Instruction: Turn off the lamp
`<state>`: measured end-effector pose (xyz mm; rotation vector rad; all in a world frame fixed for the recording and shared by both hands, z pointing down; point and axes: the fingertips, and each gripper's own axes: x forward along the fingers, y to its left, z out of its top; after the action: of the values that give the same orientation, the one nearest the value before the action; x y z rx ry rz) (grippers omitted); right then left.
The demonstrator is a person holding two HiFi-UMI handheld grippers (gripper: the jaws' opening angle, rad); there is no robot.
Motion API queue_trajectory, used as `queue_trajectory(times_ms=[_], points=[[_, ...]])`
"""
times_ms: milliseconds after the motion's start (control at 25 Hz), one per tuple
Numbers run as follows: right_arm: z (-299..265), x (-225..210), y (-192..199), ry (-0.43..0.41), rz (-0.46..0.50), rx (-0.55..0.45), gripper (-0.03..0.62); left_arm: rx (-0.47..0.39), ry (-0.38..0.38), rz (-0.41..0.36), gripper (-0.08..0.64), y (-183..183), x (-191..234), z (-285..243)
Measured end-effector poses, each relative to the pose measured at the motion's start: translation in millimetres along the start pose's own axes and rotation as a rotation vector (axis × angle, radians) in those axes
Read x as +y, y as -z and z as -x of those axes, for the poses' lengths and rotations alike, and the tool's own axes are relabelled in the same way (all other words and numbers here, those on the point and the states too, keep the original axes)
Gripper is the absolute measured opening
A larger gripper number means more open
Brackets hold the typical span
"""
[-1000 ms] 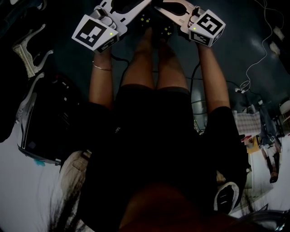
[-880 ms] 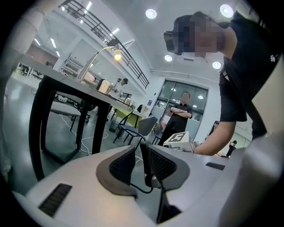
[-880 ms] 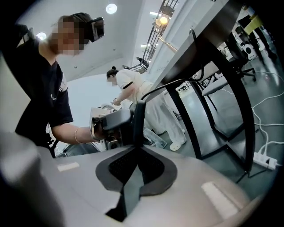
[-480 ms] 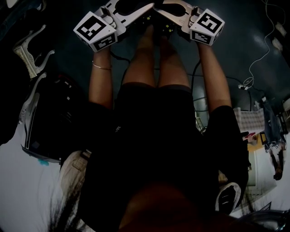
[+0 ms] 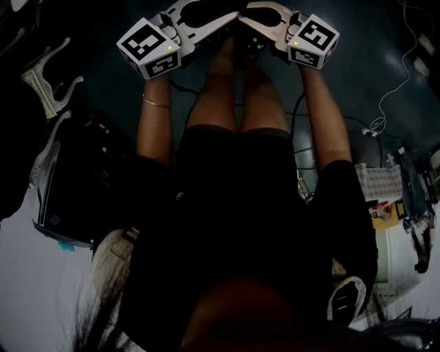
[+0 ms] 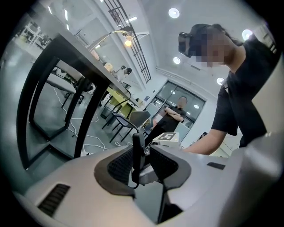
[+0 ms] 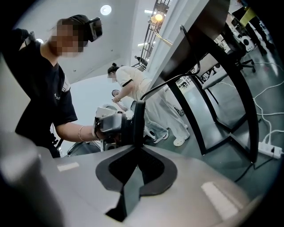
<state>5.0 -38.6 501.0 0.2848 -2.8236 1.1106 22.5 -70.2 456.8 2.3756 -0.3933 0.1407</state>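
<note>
The lamp (image 6: 128, 41) glows on a thin curved arm above the black table (image 6: 80, 62) in the left gripper view. In the right gripper view the lamp (image 7: 156, 18) shines beyond the table's edge (image 7: 195, 40). Both grippers are held out over the person's knees, far from the lamp, tips nearly meeting. My left gripper (image 5: 232, 16) has its thin black fingers (image 6: 137, 148) together with nothing between them. The right gripper (image 5: 243, 18) is shut and empty as well, its fingers (image 7: 138, 119) pointing at the left gripper.
Black table legs (image 6: 49, 88) and white cables (image 6: 95, 142) stand on the floor. Chairs (image 6: 133, 119) and a standing person (image 6: 171, 117) are further back. Another person in white (image 7: 133, 84) bends nearby. A power strip (image 7: 270, 150) lies at the right. A dark bag (image 5: 75, 185) sits at my left.
The left gripper has rolled a little and shifted slightly toward the right one. The right gripper has kept still.
</note>
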Motion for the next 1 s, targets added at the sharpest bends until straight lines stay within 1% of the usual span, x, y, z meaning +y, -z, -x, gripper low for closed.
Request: queue_trajectory(times_ms=[280,480,640,760,840,1000], points=[[-2.2,5.7,-0.7,-0.02,0.007,-0.009,0.005,-0.002,0.007,0.004,0.1,0.5,-3.6,-0.9],[-3.3,6.6,-1.1,-0.027,0.017,-0.01,0.006,-0.005,-0.008,-0.003,0.1,1.0,-2.3,-0.8],[-2.7,7.9,-1.0,-0.027,0.02,-0.013,0.006,-0.015,-0.004,0.017,0.098,-0.8,-3.1,-0.6],[-2.8,8.9,-1.0,-0.027,0.009,-0.02,0.006,-0.003,0.003,0.0,0.097,0.7,-4.1,-0.9],[-3.4,8.9,-0.9,-0.029,0.003,-0.026,0.006,-0.001,0.0,0.005,0.095,0.8,-3.5,-0.5],[-3.3,8.9,-1.4,-0.028,0.0,-0.027,0.006,-0.017,0.0,-0.002,0.094,0.0,-2.6,-0.2]])
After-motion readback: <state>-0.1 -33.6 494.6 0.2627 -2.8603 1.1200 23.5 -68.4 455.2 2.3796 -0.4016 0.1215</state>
